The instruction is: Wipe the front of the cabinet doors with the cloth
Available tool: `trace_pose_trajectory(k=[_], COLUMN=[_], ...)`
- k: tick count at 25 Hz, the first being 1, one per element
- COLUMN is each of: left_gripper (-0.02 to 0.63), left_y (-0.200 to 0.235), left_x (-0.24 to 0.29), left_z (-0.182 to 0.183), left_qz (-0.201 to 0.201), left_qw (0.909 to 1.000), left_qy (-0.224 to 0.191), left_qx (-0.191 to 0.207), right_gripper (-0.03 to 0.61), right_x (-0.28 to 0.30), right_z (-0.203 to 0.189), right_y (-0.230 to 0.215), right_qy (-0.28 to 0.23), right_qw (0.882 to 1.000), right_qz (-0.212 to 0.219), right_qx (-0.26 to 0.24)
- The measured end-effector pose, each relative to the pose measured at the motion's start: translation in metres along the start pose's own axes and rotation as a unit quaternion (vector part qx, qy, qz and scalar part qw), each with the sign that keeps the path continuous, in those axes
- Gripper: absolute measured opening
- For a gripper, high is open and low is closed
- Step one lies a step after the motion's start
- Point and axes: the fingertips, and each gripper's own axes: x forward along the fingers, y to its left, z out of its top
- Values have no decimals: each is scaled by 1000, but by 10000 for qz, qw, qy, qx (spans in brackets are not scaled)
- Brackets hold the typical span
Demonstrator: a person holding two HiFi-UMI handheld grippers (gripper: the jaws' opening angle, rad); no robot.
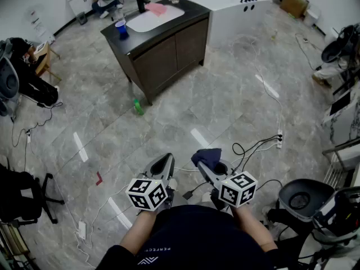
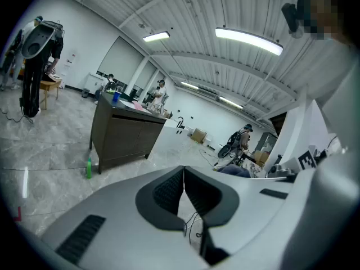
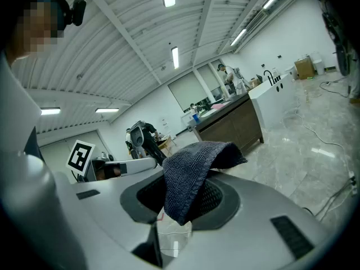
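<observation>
A dark brown cabinet [image 1: 169,52] with two front doors stands far ahead across the floor, a white sink on its top. It also shows in the left gripper view as the cabinet [image 2: 124,136] and small in the right gripper view as the cabinet [image 3: 233,122]. My right gripper [image 1: 203,161] is shut on a dark blue cloth [image 3: 194,173], which drapes over its jaws. The cloth [image 1: 207,156] shows at the jaw tip in the head view. My left gripper [image 1: 163,163] is shut with nothing in it, its pads [image 2: 169,193] pressed together. Both are held low, close to the person's body.
A green bottle [image 1: 138,107] stands on the floor by the cabinet's near corner. A blue cup [image 1: 121,29] and a pink cloth [image 1: 156,8] sit on the cabinet top. A white bathtub [image 1: 225,4] adjoins the cabinet. Cables [image 1: 256,148] and chairs [image 1: 306,198] lie to the right.
</observation>
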Motion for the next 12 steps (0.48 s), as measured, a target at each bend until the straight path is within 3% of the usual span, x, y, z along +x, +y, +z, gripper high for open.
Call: trace_pose_trajectory(k=[12], left_gripper=[8], left_y=[15], left_x=[-2], left_z=[1], left_qz=[-1], left_qw=[10000], left_qy=[61], left_qx=[-57], right_gripper=[114], right_x=[14], right_z=[1], right_y=[1], right_qy=[30], right_qw=[10000], right_qz=[-67], right_qx=[31])
